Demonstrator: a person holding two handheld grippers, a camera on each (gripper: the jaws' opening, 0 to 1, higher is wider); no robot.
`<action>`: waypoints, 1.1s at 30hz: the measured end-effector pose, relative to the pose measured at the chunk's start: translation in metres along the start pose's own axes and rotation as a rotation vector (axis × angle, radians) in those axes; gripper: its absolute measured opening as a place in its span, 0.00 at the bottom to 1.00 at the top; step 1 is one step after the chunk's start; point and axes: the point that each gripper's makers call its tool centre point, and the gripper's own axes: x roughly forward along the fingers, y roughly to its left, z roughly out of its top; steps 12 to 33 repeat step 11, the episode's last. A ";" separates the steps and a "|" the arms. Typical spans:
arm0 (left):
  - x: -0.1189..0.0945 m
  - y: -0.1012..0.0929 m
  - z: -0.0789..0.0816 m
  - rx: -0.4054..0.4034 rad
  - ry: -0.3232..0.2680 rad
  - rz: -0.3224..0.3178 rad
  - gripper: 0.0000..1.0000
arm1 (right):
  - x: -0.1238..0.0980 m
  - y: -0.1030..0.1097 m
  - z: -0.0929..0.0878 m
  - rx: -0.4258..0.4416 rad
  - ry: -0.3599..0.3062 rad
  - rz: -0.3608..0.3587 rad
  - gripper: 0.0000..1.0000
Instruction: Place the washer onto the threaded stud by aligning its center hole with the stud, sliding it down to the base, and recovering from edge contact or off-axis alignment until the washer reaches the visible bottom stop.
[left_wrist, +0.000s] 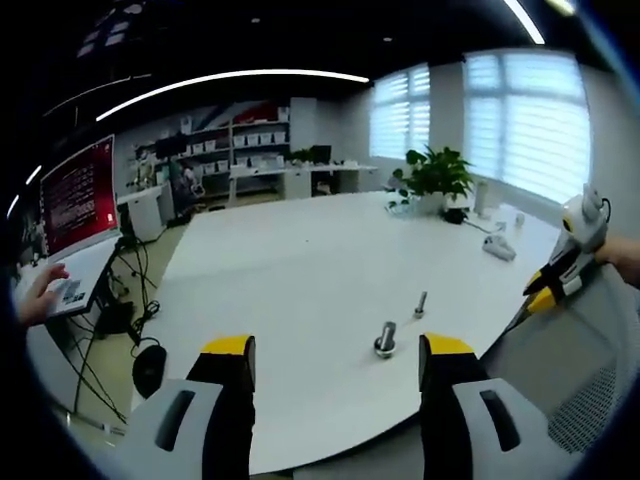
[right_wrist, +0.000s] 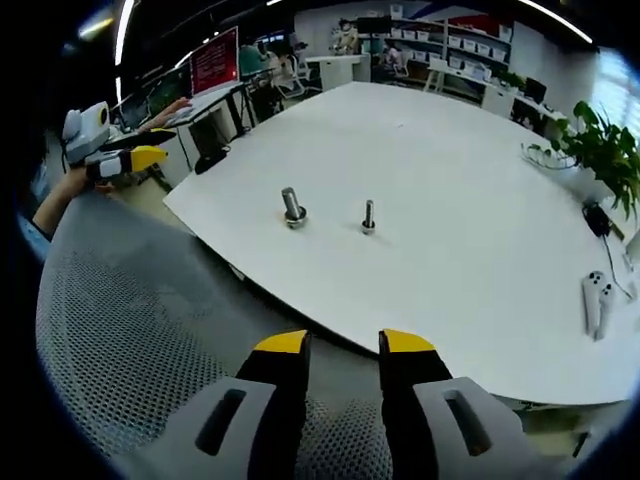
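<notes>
the big white desk (left_wrist: 300, 260) spreads out ahead of me, its curved near edge running just past my jaws in both views. a grey mesh chair back (right_wrist: 130, 320) sits between me and that edge in the right gripper view, and its mesh also shows at the lower right of the left gripper view. at the far corner of the desk stands a green potted plant (left_wrist: 435, 172), and off the desk's left side a red-lit monitor (left_wrist: 76, 193) glows, with a person's hand (left_wrist: 40, 295) resting by it.

my left gripper (left_wrist: 337, 360) has its yellow-tipped fingers (left_wrist: 228, 347) spread well apart with nothing between them, hovering over the desk's near edge. my right gripper (right_wrist: 334, 345) hangs above the chair back, its jaws parted by a narrower gap, also holding nothing.

a pair of white controllers (right_wrist: 597, 300) lies near the desk's right edge.

the larger threaded stud (right_wrist: 292, 208) stands upright not far in from the near edge, with what looks like a washer ring at its base (too small to be sure). the smaller stud (right_wrist: 368, 217) stands just beside it, apart, a little further in.
</notes>
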 end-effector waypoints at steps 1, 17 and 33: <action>0.000 0.000 0.001 0.001 -0.002 0.000 0.65 | 0.000 0.000 0.001 -0.001 -0.003 -0.002 0.30; -0.002 -0.006 0.001 0.007 -0.006 -0.019 0.65 | -0.001 0.000 -0.005 0.053 0.006 -0.002 0.29; -0.002 -0.006 0.001 0.007 -0.006 -0.019 0.65 | -0.001 0.000 -0.005 0.053 0.006 -0.002 0.29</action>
